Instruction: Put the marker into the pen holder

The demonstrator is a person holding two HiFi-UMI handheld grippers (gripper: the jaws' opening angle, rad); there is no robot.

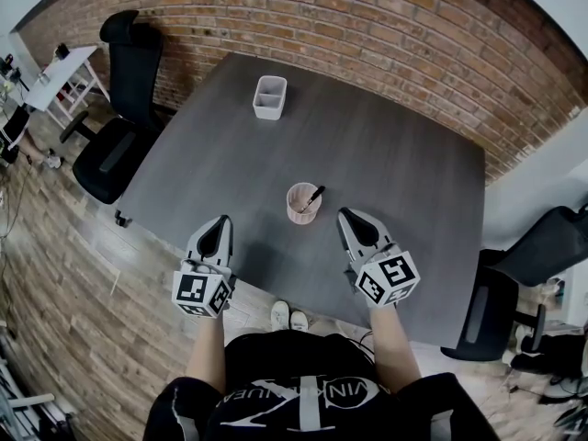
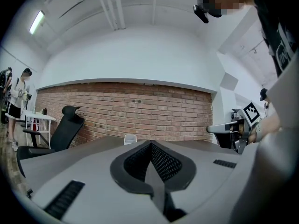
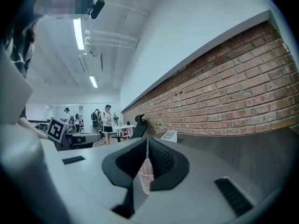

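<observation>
A pink mesh pen holder stands on the grey table, just ahead of me. A black marker rests inside it, leaning with its top toward the right. My left gripper hovers over the table's near edge, left of the holder, its jaws together and empty. To the holder's right is my right gripper, also shut with nothing in it. In the right gripper view a sliver of the pen holder shows past the closed jaws.
A white rectangular container sits near the table's far edge. Beyond that edge runs a brick wall. A black office chair stands at the left and another chair at the right. At far left is a white desk.
</observation>
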